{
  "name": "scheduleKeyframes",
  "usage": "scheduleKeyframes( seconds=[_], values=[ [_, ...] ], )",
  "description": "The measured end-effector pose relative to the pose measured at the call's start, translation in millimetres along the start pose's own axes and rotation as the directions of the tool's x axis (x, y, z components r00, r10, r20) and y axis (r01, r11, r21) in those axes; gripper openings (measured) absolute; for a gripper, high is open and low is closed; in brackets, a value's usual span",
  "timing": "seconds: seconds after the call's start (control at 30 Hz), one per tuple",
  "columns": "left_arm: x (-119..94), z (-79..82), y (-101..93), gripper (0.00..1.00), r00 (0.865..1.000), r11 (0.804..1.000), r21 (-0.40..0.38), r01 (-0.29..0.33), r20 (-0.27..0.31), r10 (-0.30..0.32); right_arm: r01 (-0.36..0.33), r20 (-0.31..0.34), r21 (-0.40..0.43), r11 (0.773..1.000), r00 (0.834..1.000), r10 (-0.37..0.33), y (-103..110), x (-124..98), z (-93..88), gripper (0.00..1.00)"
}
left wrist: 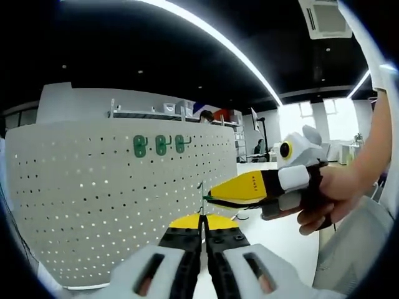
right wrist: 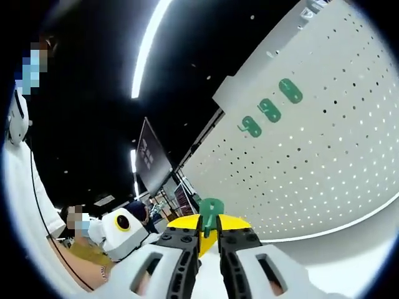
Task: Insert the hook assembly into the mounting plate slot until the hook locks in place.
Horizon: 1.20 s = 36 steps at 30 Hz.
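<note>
Right gripper view showed the right gripper with its yellow-tipped black jaws drawn nearly together on a green hook. The hook stood between the tips at about 6 o'clock, its long axis running straight up and away along the jaws toward 12 o'clock; it looked like smooth moulded plastic with a rounded head. The white pegboard filled the view from 1 to 4 o'clock, a flat matte sheet pierced by regular rows of small round holes. Three mounted green hooks sat in a slanted row on it near 1 o'clock, well apart from the held one. The left gripper entered from 8 o'clock.

In the left gripper view, the left gripper had its jaws all but closed; a thin dark rod rose from between the tips, though I could not tell whether it was gripped. The right gripper came in from 3 o'clock, held by a hand, its yellow tips pointing toward 9 o'clock at the pegboard. The mounted green hooks hung side by side at 11 o'clock. Nothing lay between the tips and the board.
</note>
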<state>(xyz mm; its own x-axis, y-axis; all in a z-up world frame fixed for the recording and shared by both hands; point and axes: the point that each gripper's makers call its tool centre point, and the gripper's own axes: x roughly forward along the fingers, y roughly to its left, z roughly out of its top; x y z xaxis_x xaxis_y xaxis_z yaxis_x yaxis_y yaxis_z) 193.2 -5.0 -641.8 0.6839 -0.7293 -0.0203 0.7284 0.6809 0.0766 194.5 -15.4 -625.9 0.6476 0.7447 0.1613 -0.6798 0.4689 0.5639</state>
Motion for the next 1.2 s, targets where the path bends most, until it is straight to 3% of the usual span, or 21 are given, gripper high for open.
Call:
scheduleKeyframes(
  seconds=[1.2],
  values=[
    [-1.6, -0.5, 1.7, 0.01, 1.0, 1.0, -0.018, -0.02, 0.002, 0.02, 0.032, 0.01, 0.017, 0.999, 0.999, -0.032, -0.1, 5.6, 1.2, 0.01]
  ],
)
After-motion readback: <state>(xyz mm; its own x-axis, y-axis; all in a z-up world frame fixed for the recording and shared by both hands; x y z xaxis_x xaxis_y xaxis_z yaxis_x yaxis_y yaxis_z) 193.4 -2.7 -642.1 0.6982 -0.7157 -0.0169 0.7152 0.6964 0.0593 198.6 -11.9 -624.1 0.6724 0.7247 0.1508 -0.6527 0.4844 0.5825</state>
